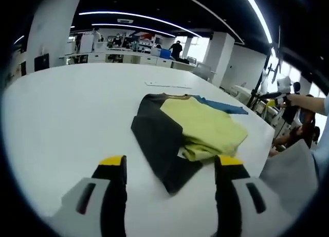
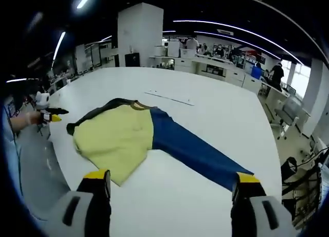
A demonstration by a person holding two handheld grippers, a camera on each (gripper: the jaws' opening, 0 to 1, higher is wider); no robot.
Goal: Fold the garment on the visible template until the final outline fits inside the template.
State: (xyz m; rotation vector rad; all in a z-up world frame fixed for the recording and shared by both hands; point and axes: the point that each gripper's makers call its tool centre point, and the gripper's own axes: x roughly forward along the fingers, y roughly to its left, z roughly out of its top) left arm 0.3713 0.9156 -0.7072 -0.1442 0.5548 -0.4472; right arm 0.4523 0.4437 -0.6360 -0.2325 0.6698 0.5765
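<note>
A garment with a yellow-green body (image 1: 205,126), a black sleeve (image 1: 159,144) and a blue sleeve (image 1: 221,106) lies partly folded on the white table (image 1: 61,119). My left gripper (image 1: 170,167) hovers open just in front of the black sleeve, with nothing between its yellow-tipped fingers (image 1: 113,162). In the right gripper view the yellow body (image 2: 115,139) lies left and the blue sleeve (image 2: 195,152) stretches out flat towards the near right. My right gripper (image 2: 172,183) is open above bare table (image 2: 205,108), just short of the garment. The other gripper (image 2: 51,115) shows at the far left.
A thin pale strip (image 1: 167,85) (image 2: 169,98) lies on the table beyond the garment. The person's grey clothing (image 1: 288,170) hangs at the table edge. Desks, pillars and people fill the far office. A chair (image 2: 288,113) stands off the right edge.
</note>
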